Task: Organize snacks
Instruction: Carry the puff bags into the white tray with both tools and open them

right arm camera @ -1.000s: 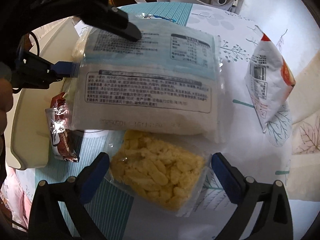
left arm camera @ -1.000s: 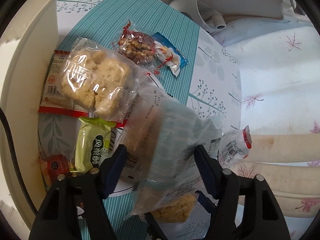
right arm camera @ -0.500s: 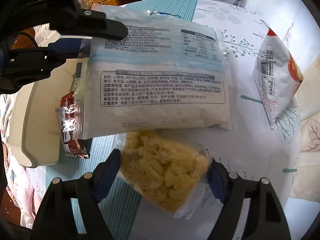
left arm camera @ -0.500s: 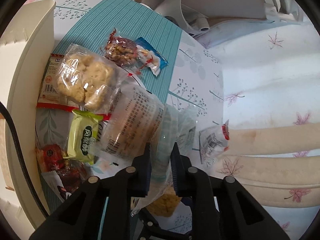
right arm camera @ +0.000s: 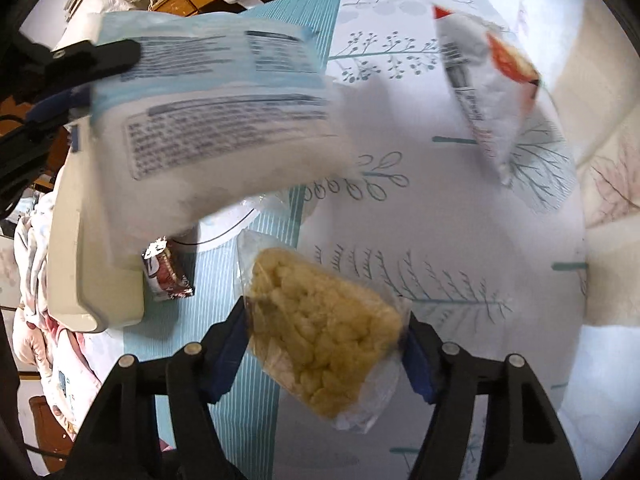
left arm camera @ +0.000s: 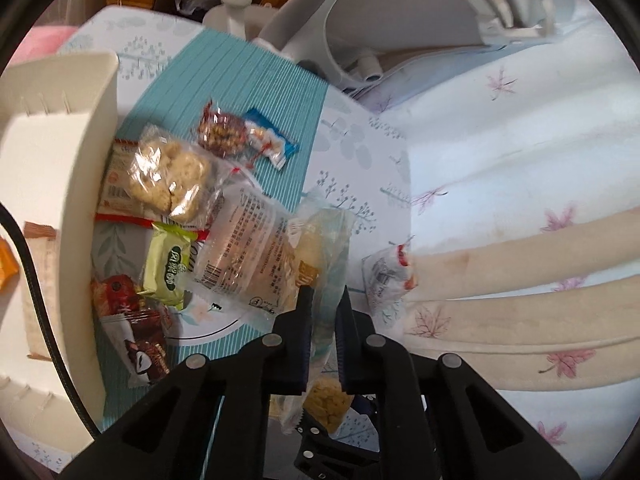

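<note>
My left gripper (left arm camera: 323,300) is shut on a light-blue and white snack bag (left arm camera: 326,256), held edge-on above the table; the same bag (right arm camera: 216,112) fills the upper left of the right wrist view, clamped by the black fingers (right arm camera: 96,60). My right gripper (right arm camera: 324,332) is shut on a clear pack of yellow puffed snack (right arm camera: 324,332), lifted off the table; it also shows low in the left wrist view (left arm camera: 326,398). A cream storage bin (left arm camera: 52,208) stands at the left.
Several snacks lie by the bin: a rice-cake pack (left arm camera: 168,180), a green packet (left arm camera: 170,264), a clear printed pack (left arm camera: 244,252), chocolate packs (left arm camera: 136,336), a nut pack (left arm camera: 224,132). A white and red pouch (right arm camera: 488,92) lies at right. A white chair (left arm camera: 400,20) stands behind.
My left gripper closed on the blue-white bag and lifted it. My right gripper closed on the yellow snack pack and raised it off the table.
</note>
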Action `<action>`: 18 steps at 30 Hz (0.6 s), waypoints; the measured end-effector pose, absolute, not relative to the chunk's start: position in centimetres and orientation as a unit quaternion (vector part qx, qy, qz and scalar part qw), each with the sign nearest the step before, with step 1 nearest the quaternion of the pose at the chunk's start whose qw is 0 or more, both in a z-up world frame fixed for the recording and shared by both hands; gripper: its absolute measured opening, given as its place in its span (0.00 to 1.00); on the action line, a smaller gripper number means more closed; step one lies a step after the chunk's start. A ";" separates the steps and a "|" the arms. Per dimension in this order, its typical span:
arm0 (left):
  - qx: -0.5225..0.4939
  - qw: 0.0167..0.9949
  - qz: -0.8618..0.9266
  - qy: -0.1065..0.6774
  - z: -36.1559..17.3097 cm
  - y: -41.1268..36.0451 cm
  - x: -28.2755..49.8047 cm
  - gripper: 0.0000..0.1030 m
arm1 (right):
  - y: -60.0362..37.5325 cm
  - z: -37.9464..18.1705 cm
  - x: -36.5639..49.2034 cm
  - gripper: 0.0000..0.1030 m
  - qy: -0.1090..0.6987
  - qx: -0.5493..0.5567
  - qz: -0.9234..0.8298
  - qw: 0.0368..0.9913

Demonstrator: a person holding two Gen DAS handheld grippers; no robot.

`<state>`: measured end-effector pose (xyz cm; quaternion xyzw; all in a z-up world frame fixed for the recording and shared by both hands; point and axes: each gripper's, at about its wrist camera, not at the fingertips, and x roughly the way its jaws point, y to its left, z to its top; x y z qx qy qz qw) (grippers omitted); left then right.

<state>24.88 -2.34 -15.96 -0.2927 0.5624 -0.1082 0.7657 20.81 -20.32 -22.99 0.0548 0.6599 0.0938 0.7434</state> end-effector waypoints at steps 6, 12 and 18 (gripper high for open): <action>-0.294 0.793 -0.109 0.522 -11.7 -0.8 23.1 0.07 | -21.6 -20.5 21.2 0.66 0.644 0.077 0.105 0.754; -0.289 0.823 -0.106 0.477 -7.5 1.4 20.9 0.07 | -20.7 -17.3 19.1 0.66 0.603 0.078 0.119 0.785; -0.280 0.845 -0.095 0.445 -4.7 4.2 18.7 0.07 | -17.4 -15.5 18.2 0.66 0.565 0.085 0.133 0.810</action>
